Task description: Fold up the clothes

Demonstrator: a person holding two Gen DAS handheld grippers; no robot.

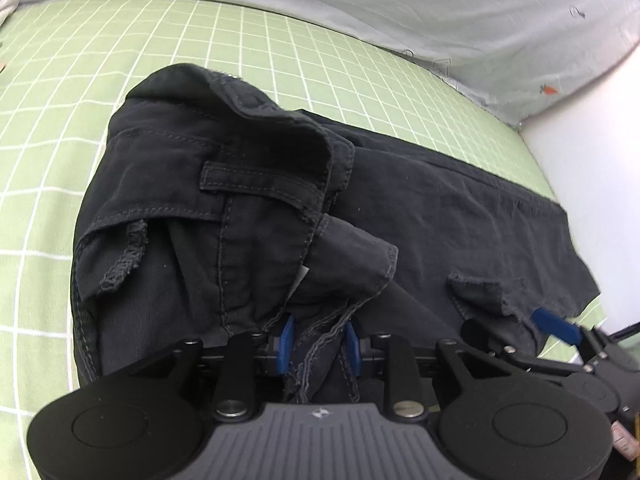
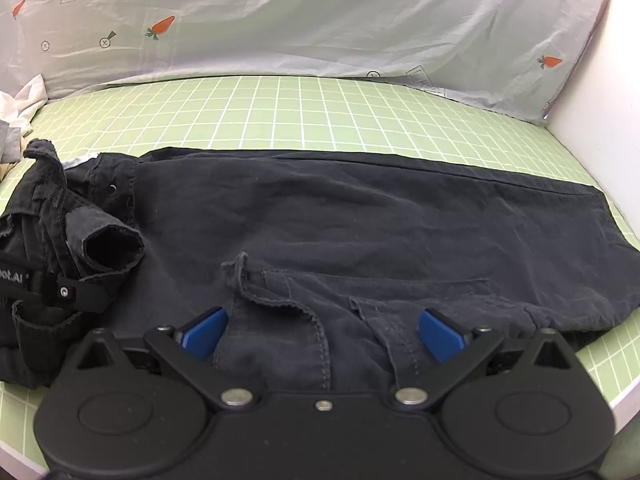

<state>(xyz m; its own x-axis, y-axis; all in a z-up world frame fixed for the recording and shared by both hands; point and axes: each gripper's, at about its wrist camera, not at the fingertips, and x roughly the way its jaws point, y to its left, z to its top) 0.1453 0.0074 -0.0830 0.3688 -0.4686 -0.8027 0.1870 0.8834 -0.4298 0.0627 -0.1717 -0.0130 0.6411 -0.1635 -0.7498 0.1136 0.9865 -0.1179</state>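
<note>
Green sheet with a white grid (image 2: 304,112) covers the bed, grey carrot-print fabric (image 2: 320,20) bunched along the back, white wall (image 2: 616,100) on the right. The dark trousers (image 2: 360,216) lie across it, long axis left-right. Left gripper (image 1: 320,346) is pinched on a bunched seam; right gripper (image 2: 322,334) is spread wide over the near edge.

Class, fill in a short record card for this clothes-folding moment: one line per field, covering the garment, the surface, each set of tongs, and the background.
garment: dark trousers, laid lengthwise, waist end bunched and lifted
surface: green checked sheet
left tongs: shut on a fold of the trousers at the waist end
right tongs: open, blue fingers either side of the near trouser edge, not gripping
background: pale carrot-print quilt along the far edge
extra: white cloth at far left
</note>
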